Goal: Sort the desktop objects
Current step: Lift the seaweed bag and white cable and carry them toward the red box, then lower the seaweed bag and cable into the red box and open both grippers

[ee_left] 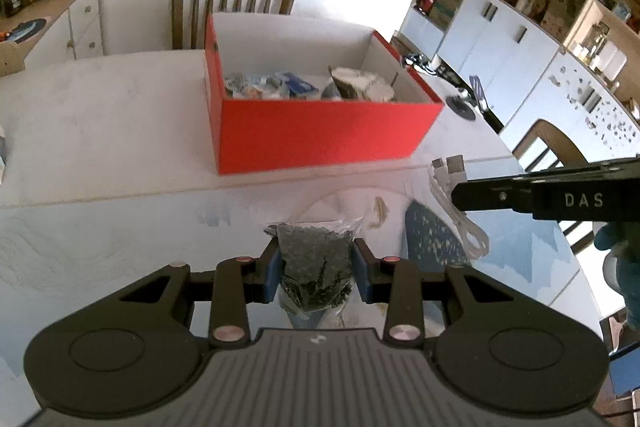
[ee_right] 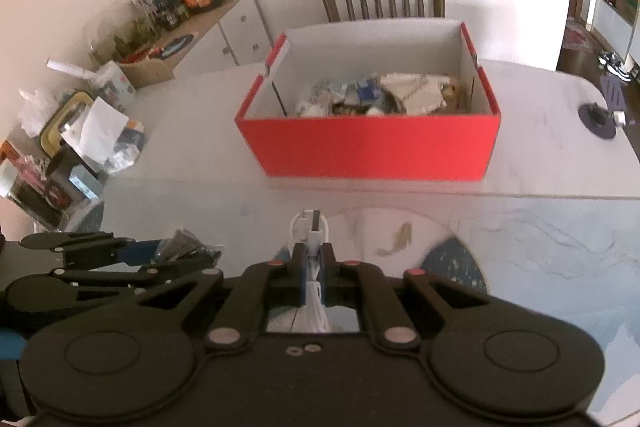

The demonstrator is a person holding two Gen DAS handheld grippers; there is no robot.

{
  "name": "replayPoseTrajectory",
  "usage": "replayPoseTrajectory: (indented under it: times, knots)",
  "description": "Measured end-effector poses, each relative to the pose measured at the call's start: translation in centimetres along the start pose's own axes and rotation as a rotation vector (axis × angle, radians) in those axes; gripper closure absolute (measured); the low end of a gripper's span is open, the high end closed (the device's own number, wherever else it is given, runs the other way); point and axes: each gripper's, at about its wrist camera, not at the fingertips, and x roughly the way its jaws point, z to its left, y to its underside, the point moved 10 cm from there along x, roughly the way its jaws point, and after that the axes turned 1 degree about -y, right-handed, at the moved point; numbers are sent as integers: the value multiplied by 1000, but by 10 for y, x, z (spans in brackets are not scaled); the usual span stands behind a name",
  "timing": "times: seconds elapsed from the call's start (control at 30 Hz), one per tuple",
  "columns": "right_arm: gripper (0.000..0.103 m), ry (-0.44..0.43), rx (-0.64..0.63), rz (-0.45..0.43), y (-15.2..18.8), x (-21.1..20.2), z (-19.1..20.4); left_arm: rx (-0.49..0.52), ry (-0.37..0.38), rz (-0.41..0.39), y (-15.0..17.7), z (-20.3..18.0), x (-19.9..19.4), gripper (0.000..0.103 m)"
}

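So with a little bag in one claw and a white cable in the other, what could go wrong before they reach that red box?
1. The left gripper pinches the clear bag of dark bits only at its sides; the soft plastic could slip out.
2. The white cable hangs in loose loops from the shut right gripper and might snag the red box rim.
3. The box already looks fairly full, so items may land badly.
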Motion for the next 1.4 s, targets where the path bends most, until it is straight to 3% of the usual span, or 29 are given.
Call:
replayPoseTrajectory:
  times: [0.17,0.57,1.1,1.4]
  knots:
    - [98,-14,-22,-37,-19,-8,0,-34,2,-23,-21,1,-2,68]
    - [98,-58,-22,-83,-67,-10,-15,-10,-37,-77,-68,-7,4,68]
    - [98,-106,-49,-96,-119,0,-34,-3,-47,-70,-108,-11,30,68]
    - [98,-88,-40,-105,-144,18,-50,23,-65,-64,-133,-4,49,68]
